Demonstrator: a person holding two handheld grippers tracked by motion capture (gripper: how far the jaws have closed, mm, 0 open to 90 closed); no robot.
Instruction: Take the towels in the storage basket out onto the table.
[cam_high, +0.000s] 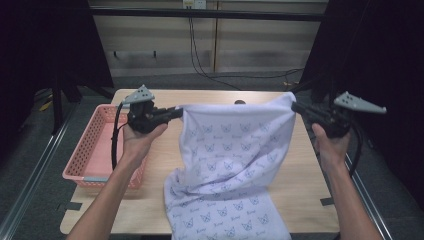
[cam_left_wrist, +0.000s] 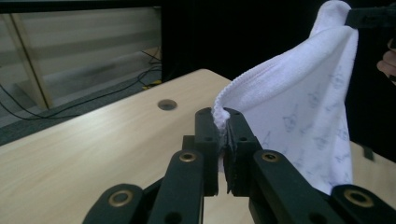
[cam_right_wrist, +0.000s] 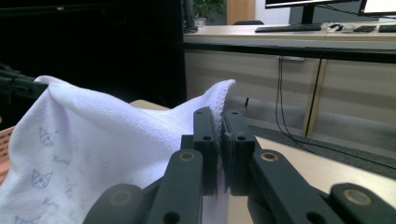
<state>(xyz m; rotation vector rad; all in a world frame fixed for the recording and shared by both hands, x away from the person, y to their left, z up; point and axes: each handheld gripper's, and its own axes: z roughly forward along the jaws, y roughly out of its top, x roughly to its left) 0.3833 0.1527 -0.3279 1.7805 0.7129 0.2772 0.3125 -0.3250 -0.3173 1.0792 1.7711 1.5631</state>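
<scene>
A white towel (cam_high: 227, 160) printed with small cat faces hangs spread between both grippers above the wooden table (cam_high: 295, 190), its lower end draped over the near edge. My left gripper (cam_high: 177, 112) is shut on the towel's left top corner; in the left gripper view the cloth (cam_left_wrist: 299, 102) is pinched between the black jaws of the left gripper (cam_left_wrist: 223, 122). My right gripper (cam_high: 296, 106) is shut on the right top corner. The right gripper view has the towel (cam_right_wrist: 88, 149) hemmed edge clamped in the right gripper (cam_right_wrist: 219, 122).
A pink plastic basket (cam_high: 92, 145) sits on the table's left side, under my left forearm. A small round hole (cam_high: 240, 102) marks the table's far edge. Black frame posts stand at both sides, with cables on the floor beyond.
</scene>
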